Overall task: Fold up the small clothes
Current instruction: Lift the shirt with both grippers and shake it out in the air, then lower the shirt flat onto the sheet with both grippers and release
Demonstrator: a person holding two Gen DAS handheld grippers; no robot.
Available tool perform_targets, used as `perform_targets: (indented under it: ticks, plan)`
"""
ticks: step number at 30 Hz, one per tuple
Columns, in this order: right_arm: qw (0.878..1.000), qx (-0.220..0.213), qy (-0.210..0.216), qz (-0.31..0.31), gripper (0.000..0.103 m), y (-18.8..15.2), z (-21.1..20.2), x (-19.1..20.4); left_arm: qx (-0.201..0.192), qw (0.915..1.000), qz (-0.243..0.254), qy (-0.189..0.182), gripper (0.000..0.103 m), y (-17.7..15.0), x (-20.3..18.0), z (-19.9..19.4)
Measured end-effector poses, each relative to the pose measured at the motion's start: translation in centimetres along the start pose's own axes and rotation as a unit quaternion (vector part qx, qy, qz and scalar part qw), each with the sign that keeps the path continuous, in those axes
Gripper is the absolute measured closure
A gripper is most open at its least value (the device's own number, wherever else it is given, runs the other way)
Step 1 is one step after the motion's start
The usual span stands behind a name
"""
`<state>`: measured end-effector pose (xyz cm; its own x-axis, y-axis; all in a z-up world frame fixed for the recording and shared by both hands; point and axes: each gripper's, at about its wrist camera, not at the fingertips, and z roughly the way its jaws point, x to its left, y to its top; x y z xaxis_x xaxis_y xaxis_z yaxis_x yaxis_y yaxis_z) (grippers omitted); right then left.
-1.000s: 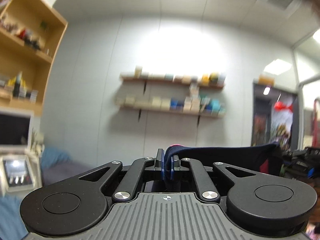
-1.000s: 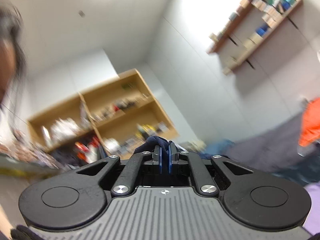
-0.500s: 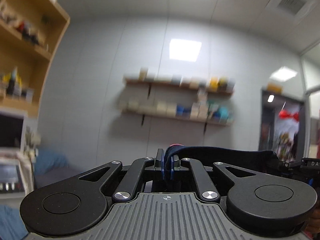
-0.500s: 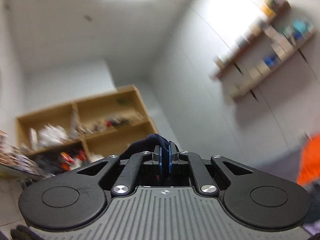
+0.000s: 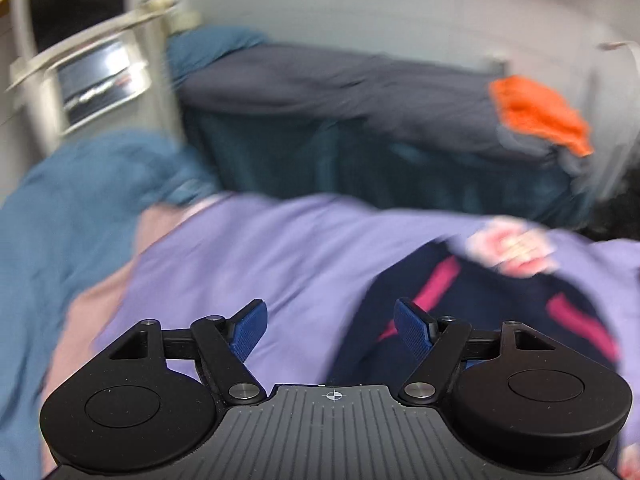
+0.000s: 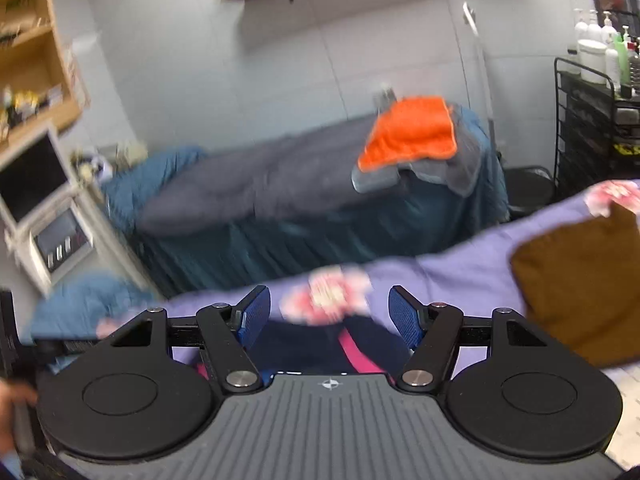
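A small navy garment with pink stripes (image 5: 460,312) lies on the purple sheet (image 5: 280,248). It also shows in the right wrist view (image 6: 320,344), just beyond the fingers. A pink-and-white patterned piece (image 5: 512,248) lies at its far end, seen in the right wrist view too (image 6: 328,296). My left gripper (image 5: 330,330) is open and empty, above the sheet at the garment's left edge. My right gripper (image 6: 328,316) is open and empty, right over the garment. Both views are motion-blurred.
A brown cushion (image 6: 580,280) lies on the purple sheet at the right. Behind stands a bed with a grey cover (image 5: 340,84) and an orange towel (image 6: 412,132). A blue blanket (image 5: 72,216) lies left. A white cabinet (image 6: 48,216) and a black rack (image 6: 592,112) flank the room.
Both grippers were shut on the navy garment, held up toward the ceiling. Now both have tipped down, opened and let go; the garment lies on the purple sheet.
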<state>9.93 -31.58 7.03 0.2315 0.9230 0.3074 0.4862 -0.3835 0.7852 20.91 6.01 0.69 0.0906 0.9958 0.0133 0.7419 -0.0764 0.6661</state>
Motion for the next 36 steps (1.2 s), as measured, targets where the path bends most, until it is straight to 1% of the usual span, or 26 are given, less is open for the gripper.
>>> perform_targets:
  ticks: [2,4,5,6,8,9,10,12,13,15,17,19,21,23,24,26,28,29,30,31,32,33,35,36]
  plan:
    - [1.000,0.014,-0.014,-0.019,0.033,-1.7,-1.8,-1.2,-0.006,0.9994,-0.018,0.028,0.000,-1.0,3.5,-1.6]
    - [0.999,0.020,-0.030,-0.030,0.033,-3.2,-4.8,-2.5,-0.027,0.9971,-0.030,0.065,0.000,-1.4,7.2,-3.7]
    - [0.999,0.016,-0.040,-0.033,0.033,-3.4,-5.9,-3.3,-0.037,0.9958,-0.028,0.079,0.000,-1.6,8.8,-4.7]
    - [0.998,0.011,-0.048,-0.038,0.033,-3.7,-7.2,-3.7,-0.047,0.9941,-0.019,0.096,0.000,-1.6,10.0,-5.6]
    - [0.997,0.004,-0.061,-0.045,0.033,-4.0,-9.1,-4.6,-0.064,0.9893,0.013,0.131,0.000,-1.4,11.7,-7.5]
    - [0.997,0.000,-0.064,-0.051,0.033,-4.0,-9.7,-4.8,-0.066,0.9877,0.033,0.138,0.000,-1.3,12.0,-8.1]
    - [0.996,-0.001,-0.063,-0.060,0.031,-4.3,-10.2,-5.0,-0.061,0.9878,0.052,0.134,0.000,-1.3,12.0,-8.0]
    - [0.995,0.006,-0.057,-0.080,0.031,-4.6,-10.3,-4.3,-0.039,0.9917,0.069,0.101,0.000,-2.1,11.7,-8.0]
    - [0.995,0.009,-0.053,-0.085,0.031,-4.7,-10.2,-3.8,-0.027,0.9940,0.071,0.079,0.000,-2.8,11.1,-7.9]
    - [0.995,0.025,-0.030,-0.089,0.031,-5.2,-9.5,-2.6,0.005,0.9973,0.068,0.027,0.000,-5.0,9.7,-7.5]
    - [0.995,0.044,-0.012,-0.087,0.031,-6.4,-9.3,-1.2,0.050,0.9963,0.061,-0.033,0.000,-7.7,7.7,-6.8]
    - [0.995,0.057,0.000,-0.078,0.031,-7.7,-9.5,0.1,0.090,0.9924,0.046,-0.071,0.000,-10.6,6.1,-6.0]
    - [0.995,0.072,0.009,-0.063,0.031,-8.8,-9.8,0.8,0.121,0.9887,0.043,-0.078,0.000,-13.3,4.8,-5.4]
    - [0.995,0.084,0.010,-0.058,0.030,-9.7,-10.2,1.1,0.146,0.9847,0.057,-0.076,0.000,-15.8,3.6,-5.1]
    - [0.994,0.089,0.007,-0.060,0.030,-10.0,-10.4,1.2,0.157,0.9832,0.052,-0.077,0.000,-17.0,3.5,-4.7]
    - [0.994,0.096,-0.002,-0.059,0.030,-10.6,-10.8,1.1,0.172,0.9805,0.032,-0.091,0.000,-18.2,3.4,-4.5]
    - [0.993,0.104,-0.005,-0.048,0.030,-10.9,-10.9,0.6,0.175,0.9789,0.020,-0.104,0.000,-19.0,3.0,-4.2]
    - [0.993,0.107,-0.008,-0.043,0.030,-11.0,-10.9,0.5,0.180,0.9780,0.019,-0.104,0.005,-19.3,2.7,-3.8]
    - [0.993,0.109,-0.009,-0.036,0.030,-11.1,-10.9,0.3,0.192,0.9757,0.015,-0.105,0.026,-19.6,2.4,-3.4]
    - [0.993,0.111,-0.009,-0.028,0.030,-11.3,-10.9,0.1,0.202,0.9732,0.000,-0.111,0.028,-19.8,2.3,-3.2]
    - [0.993,0.115,-0.008,-0.019,0.029,-11.4,-10.9,0.0,0.198,0.9735,-0.013,-0.113,0.029,-19.9,2.2,-3.3]
    - [0.993,0.118,-0.007,-0.011,0.029,-11.6,-10.7,-0.1,0.196,0.9739,-0.018,-0.113,0.038,-19.8,2.2,-3.3]
    - [0.993,0.120,-0.005,0.004,0.029,-11.8,-10.8,-0.2,0.189,0.9752,-0.023,-0.114,0.053,-19.3,2.4,-3.6]
    - [0.993,0.120,-0.004,0.011,0.029,-11.9,-10.9,-0.3,0.176,0.9774,-0.032,-0.112,0.054,-18.7,2.9,-4.0]
